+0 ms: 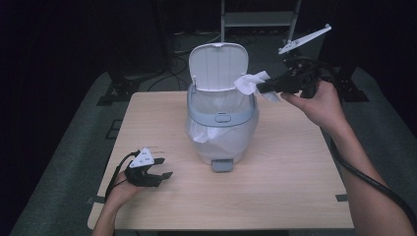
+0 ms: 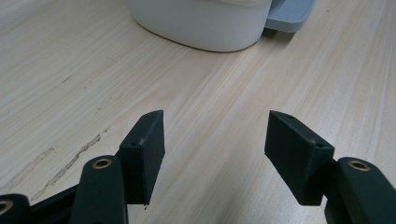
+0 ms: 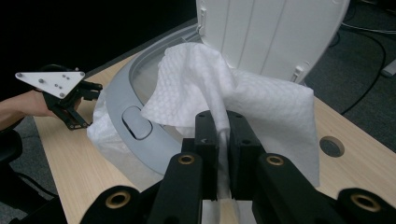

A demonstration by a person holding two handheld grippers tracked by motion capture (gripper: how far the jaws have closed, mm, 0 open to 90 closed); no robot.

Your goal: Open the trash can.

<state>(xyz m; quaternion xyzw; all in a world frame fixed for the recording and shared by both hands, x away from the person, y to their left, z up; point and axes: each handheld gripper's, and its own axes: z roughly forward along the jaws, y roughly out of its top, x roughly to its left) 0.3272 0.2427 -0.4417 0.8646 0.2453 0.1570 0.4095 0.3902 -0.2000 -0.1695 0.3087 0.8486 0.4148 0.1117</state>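
A small white pedal bin (image 1: 222, 125) with a grey rim stands mid-table, its lid (image 1: 218, 65) raised upright. My right gripper (image 1: 261, 87) is shut on a crumpled white paper towel (image 1: 252, 82), held in the air at the bin's back right rim. In the right gripper view the paper towel (image 3: 233, 93) hangs from the pinched jaws over the bin's opening (image 3: 144, 74). My left gripper (image 1: 162, 168) rests open on the table at the front left, nothing between its fingers (image 2: 144, 149), pointing toward the bin's base (image 2: 205, 28).
A clear liner bag (image 1: 201, 132) spills over the bin's sides. The grey foot pedal (image 1: 222, 165) sticks out at the bin's front. The wooden table (image 1: 275, 182) has a cable hole (image 3: 330, 146) near its far edge. Dark floor with cables and stands lies beyond.
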